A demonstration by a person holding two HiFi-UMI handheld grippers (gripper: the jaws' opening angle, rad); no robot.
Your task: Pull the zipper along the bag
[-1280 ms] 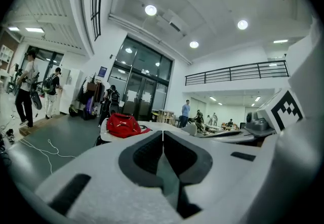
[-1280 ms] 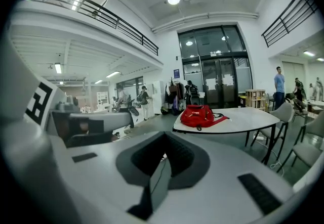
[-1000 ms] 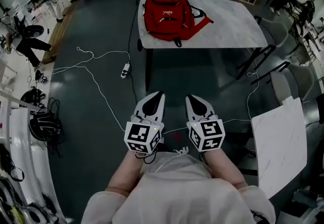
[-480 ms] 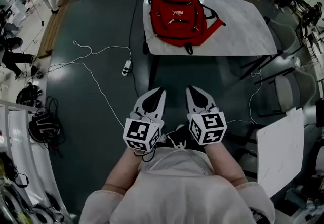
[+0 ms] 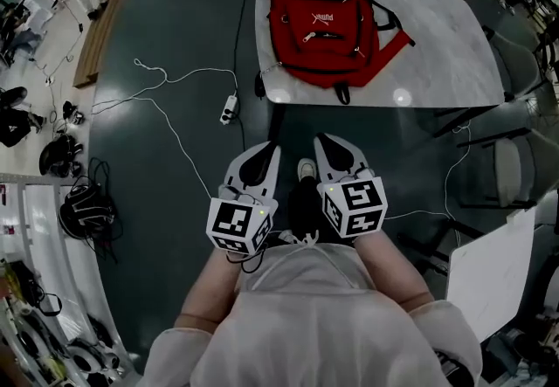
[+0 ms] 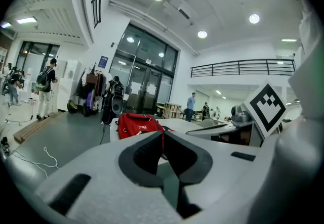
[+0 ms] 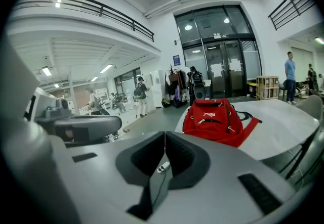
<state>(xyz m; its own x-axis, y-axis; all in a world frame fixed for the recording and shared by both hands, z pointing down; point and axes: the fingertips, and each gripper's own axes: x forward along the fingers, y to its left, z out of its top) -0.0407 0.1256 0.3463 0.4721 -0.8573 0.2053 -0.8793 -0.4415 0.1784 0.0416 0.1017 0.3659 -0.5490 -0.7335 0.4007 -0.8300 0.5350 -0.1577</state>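
With left tool (image 5: 266,150) and right tool (image 5: 321,141) closed and empty, we open one before reaching the red fabric backpack (image 5: 325,27) at the pale marble surface's (image 5: 437,49) left edge.

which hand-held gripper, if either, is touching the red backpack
Apart, both. The head view shows the left hand-held gripper and the right hand-held gripper short of the table, with dark floor between them and the red backpack lying on it.

We've got the red backpack (image 5: 325,23) lying flat at the left end of the pale table (image 5: 441,49), strap trailing right, zippers (image 5: 324,34) seemingly closed
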